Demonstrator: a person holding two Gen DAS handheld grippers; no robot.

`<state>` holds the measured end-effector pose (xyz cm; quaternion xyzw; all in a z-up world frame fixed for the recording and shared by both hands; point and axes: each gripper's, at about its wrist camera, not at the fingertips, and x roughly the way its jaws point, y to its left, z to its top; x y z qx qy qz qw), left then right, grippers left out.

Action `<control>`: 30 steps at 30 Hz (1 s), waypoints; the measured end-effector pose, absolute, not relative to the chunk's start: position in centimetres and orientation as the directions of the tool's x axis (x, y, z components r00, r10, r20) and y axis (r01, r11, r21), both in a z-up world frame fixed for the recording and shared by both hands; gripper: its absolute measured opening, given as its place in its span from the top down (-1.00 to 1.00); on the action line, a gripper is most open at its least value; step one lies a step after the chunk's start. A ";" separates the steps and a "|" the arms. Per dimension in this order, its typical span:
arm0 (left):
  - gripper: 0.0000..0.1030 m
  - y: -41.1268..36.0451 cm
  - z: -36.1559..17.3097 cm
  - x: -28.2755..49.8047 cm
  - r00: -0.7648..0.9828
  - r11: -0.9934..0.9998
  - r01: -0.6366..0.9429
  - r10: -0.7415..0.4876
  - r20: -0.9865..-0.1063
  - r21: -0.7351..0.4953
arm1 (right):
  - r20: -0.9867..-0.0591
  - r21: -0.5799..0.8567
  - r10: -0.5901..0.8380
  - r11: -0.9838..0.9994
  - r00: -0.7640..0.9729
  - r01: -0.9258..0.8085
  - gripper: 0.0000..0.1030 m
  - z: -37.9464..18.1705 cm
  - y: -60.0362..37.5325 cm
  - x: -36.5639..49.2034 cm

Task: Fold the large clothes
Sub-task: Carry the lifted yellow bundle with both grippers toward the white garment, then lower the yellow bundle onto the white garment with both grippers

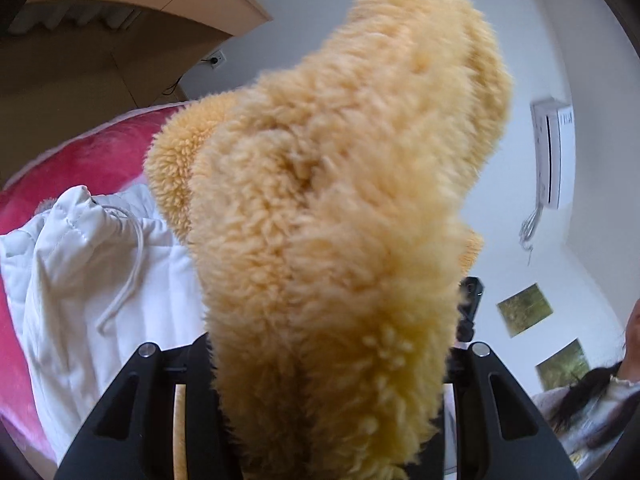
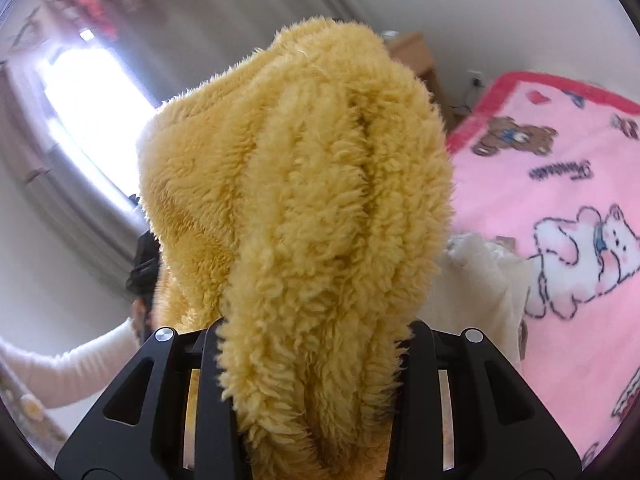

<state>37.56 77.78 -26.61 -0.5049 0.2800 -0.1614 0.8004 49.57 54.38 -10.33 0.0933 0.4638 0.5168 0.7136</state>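
Note:
A yellow fleece garment (image 1: 336, 208) fills the middle of the left wrist view, bunched and raised in the air. My left gripper (image 1: 328, 364) is shut on the yellow fleece garment, whose pile hides the fingertips. In the right wrist view the same fleece garment (image 2: 304, 208) stands up between the black fingers. My right gripper (image 2: 312, 340) is shut on it as well. Both grippers hold it above the bed.
A white quilted garment with a drawstring (image 1: 104, 264) lies on the pink blanket (image 1: 92, 156). The pink bear-print blanket (image 2: 560, 208) covers the bed at right, with a cream cloth (image 2: 480, 280) on it. A wooden cabinet (image 1: 168, 4), an air conditioner (image 1: 554, 152) and a window (image 2: 92, 120) are around.

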 end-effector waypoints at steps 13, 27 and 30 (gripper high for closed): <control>-0.47 75.8 -37.6 39.8 0.779 0.300 -0.088 -0.574 -0.253 -0.950 | -0.724 0.558 0.681 0.670 0.107 -0.489 0.06 -21.4 54.2 53.7; -0.54 83.9 -28.5 36.0 0.858 0.392 -0.223 -0.356 -0.370 -0.893 | -0.689 0.418 0.595 0.792 0.413 -0.444 -0.64 -9.3 51.1 54.4; -0.64 86.4 -24.1 32.1 0.844 0.546 -0.290 -0.241 -0.479 -0.786 | -0.558 0.317 0.568 0.819 0.605 -0.478 -0.73 -5.0 51.2 48.9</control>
